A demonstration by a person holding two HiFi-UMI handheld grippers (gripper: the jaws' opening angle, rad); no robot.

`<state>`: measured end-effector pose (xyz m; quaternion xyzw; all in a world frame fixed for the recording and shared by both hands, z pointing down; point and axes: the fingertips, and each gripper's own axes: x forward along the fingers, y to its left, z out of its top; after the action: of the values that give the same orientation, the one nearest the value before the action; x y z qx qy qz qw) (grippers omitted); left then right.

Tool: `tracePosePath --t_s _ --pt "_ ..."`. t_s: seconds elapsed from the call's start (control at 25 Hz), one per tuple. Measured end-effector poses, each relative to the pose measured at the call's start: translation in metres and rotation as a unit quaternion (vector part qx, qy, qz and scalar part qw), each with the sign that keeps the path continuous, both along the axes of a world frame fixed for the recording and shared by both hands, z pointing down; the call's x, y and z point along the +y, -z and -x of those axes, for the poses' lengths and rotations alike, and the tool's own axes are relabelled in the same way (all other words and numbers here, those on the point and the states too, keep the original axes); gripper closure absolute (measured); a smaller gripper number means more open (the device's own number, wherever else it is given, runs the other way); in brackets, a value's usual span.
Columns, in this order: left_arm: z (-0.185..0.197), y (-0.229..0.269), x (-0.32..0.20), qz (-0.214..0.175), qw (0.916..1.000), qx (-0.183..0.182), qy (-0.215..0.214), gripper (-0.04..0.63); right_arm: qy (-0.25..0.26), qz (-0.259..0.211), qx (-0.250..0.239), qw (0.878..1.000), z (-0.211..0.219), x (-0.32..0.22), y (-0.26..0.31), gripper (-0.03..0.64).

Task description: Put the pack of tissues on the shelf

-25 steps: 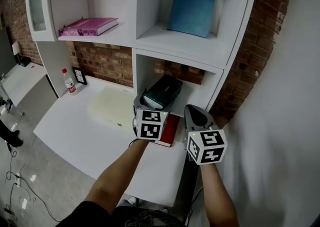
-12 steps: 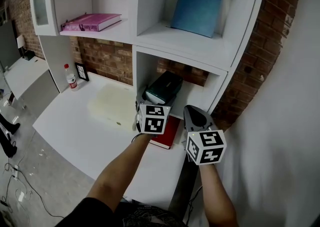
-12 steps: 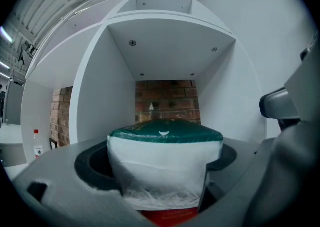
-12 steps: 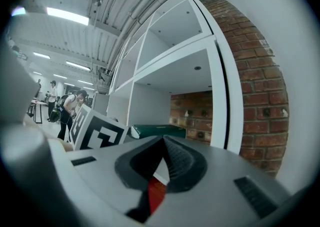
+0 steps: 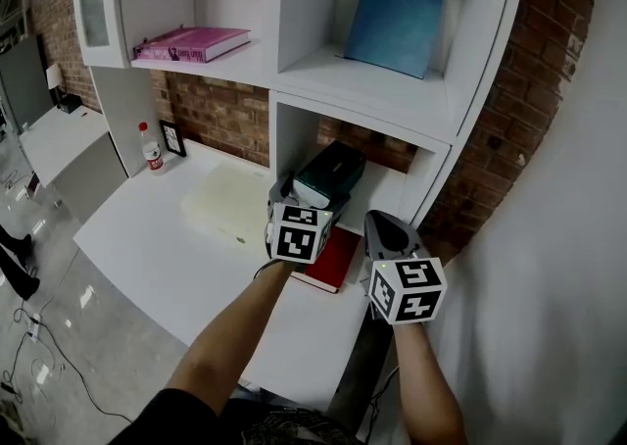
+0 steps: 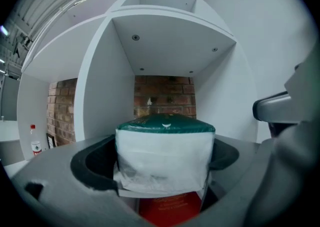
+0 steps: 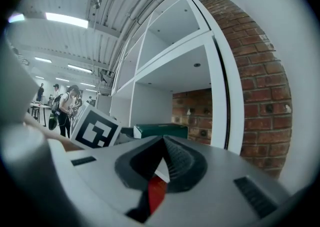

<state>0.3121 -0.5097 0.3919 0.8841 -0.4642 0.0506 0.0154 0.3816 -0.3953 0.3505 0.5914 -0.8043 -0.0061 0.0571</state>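
The pack of tissues (image 5: pixel 329 173), dark green on top with white sides, lies at the mouth of the lower shelf compartment (image 5: pixel 397 190), partly over a red book (image 5: pixel 331 255). My left gripper (image 5: pixel 313 196) reaches level around the pack (image 6: pixel 165 156). Its jaws have just been opening, and the pack stays between them with its sides close to the pads (image 6: pixel 95 163). My right gripper (image 5: pixel 380 223) hovers to the right, shut with nothing in it (image 7: pixel 162 141). From there I see the pack's green top (image 7: pixel 160 131) ahead.
A blue book (image 5: pixel 395 20) leans in the upper right compartment and a pink book (image 5: pixel 191 44) lies on the upper left shelf. A bottle (image 5: pixel 148 146) and a small frame (image 5: pixel 173 138) stand at the back left of the white desk (image 5: pixel 167 247). Brick wall is on the right.
Both grippers and the pack keep about the same places at the compartment's mouth. Only the head view has shifted a little to the left.
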Motion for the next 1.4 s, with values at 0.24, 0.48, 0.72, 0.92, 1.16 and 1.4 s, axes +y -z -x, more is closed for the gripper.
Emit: tracePosePath --t_s 0.24,0.48,0.72,0.92,1.16,1.4 --pt "0.019 0.009 0.024 -0.007 0.9999 -0.009 0.002 0.075 0.015 -0.001 -0.007 1.0 0.005 0.006 0.008 0.612" --pt "0.044 0.017 0.054 0.012 0.9998 -0.01 -0.011 0.137 0.032 0.001 -0.012 0.999 0.013 0.013 0.009 0.612" --pt "0.063 0.027 0.08 0.01 0.9993 -0.018 -0.03 0.243 0.032 -0.002 -0.003 0.999 0.017 0.021 0.008 0.612" --pt "0.081 0.039 0.098 0.0 0.998 -0.029 -0.055 0.386 0.009 -0.005 0.002 1.0 0.019 0.032 0.013 0.612" --pt "0.114 0.052 0.114 -0.008 0.9968 -0.038 -0.07 0.548 -0.026 -0.011 -0.002 1.0 0.033 0.054 0.022 0.612" --pt "0.135 0.058 0.13 -0.021 0.996 -0.042 -0.075 0.591 -0.051 -0.017 -0.004 0.999 0.048 0.081 0.03 0.614"
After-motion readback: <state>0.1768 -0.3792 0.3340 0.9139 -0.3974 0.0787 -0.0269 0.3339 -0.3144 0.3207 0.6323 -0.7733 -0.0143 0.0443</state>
